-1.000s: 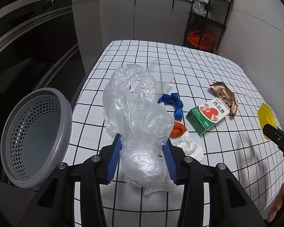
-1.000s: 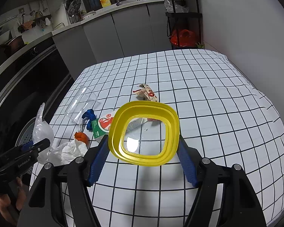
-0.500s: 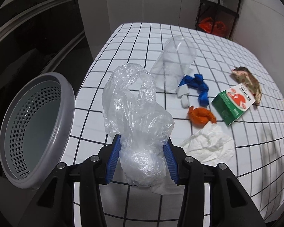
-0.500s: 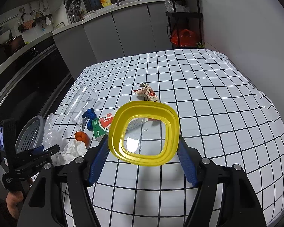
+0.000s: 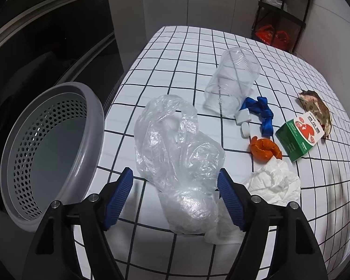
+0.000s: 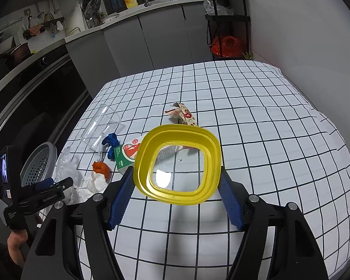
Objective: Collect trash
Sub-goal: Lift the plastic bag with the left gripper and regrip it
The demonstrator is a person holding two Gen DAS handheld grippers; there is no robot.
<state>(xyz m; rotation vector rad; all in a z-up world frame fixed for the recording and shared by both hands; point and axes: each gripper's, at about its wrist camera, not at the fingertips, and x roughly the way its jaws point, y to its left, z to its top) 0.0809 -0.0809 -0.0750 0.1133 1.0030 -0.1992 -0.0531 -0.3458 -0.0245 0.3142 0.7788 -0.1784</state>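
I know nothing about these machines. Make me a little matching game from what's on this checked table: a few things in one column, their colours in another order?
Things:
1. crumpled plastic bag
2. knotted strip of cloth
3. square lid with a window
4. piece of peel

Colours:
a. orange
b. yellow
c. clear
d. blue

Pairs: 1-c, 2-d, 3-b, 4-a

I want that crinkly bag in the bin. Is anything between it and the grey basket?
Nothing visible. The plastic bag sits between the left gripper as its jaws open, and only bare tablecloth separates it from the grey basket.
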